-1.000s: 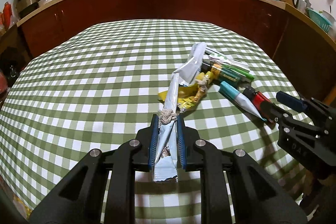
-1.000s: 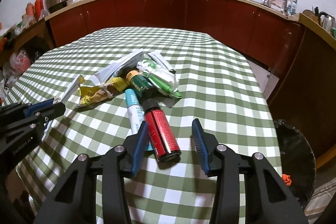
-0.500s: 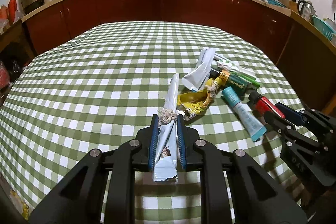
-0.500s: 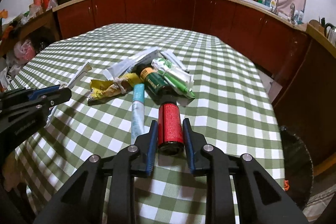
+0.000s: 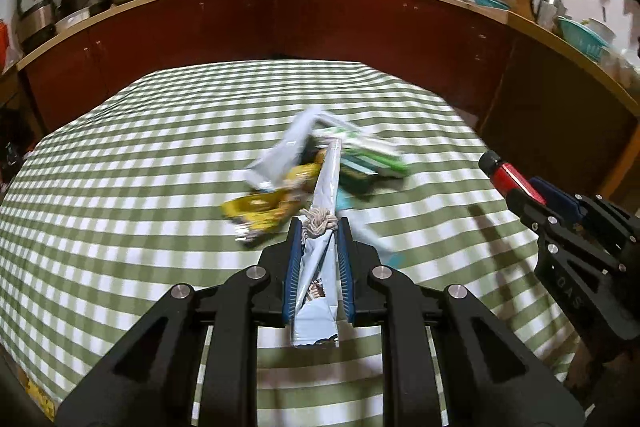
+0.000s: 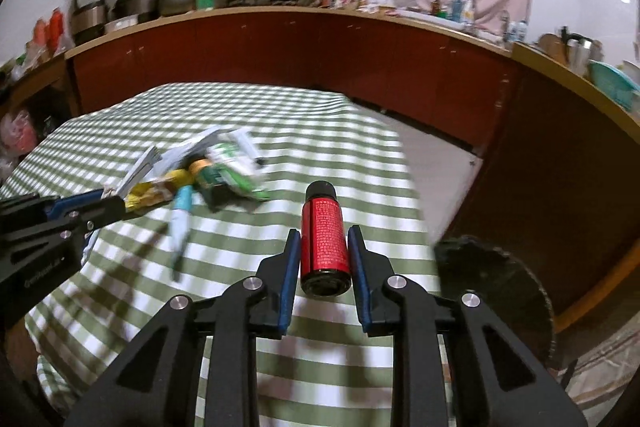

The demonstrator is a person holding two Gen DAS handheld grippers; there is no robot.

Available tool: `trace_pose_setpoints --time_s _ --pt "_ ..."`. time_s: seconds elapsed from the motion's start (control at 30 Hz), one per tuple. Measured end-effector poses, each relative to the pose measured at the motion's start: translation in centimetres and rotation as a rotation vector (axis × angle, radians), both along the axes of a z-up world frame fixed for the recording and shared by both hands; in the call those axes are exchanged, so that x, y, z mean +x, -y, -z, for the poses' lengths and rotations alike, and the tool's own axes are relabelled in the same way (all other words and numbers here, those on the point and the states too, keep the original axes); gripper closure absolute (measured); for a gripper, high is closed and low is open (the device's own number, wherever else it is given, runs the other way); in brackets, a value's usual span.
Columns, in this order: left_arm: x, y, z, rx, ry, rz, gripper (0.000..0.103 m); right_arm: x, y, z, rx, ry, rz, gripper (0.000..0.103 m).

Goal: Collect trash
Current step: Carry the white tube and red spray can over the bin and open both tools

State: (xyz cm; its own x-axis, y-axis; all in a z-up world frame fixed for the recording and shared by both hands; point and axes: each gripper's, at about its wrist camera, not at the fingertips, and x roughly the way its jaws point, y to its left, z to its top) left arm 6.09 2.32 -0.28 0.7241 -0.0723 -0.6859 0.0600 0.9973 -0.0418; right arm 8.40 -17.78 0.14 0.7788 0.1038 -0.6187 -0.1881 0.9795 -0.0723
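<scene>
Both loads have come up off the checked table [image 5: 120, 187] since a second ago, when the red can [image 6: 324, 235] lay between our right tongs' [image 6: 324, 255] open jaws; these have closed on its lower half. Our left tongs [image 5: 318, 259] pinch the knotted blue wrapper [image 5: 320, 267]. We judge the carry step begun; next, the black bin [image 6: 496, 283] beside the table's corner. Remaining litter [image 5: 320, 167] lies ahead.
</scene>
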Motion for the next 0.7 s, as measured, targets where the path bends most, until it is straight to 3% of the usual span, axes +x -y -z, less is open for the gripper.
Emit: trace_pose_setpoints --time_s 0.37,0.7 --pt "1.6 9.9 0.2 -0.014 0.008 0.160 0.086 -0.6 8.6 0.3 0.004 0.021 0.189 0.078" --pt "3.5 17.6 1.5 0.021 0.002 0.258 0.086 -0.5 14.0 1.0 0.024 0.019 0.292 0.078"
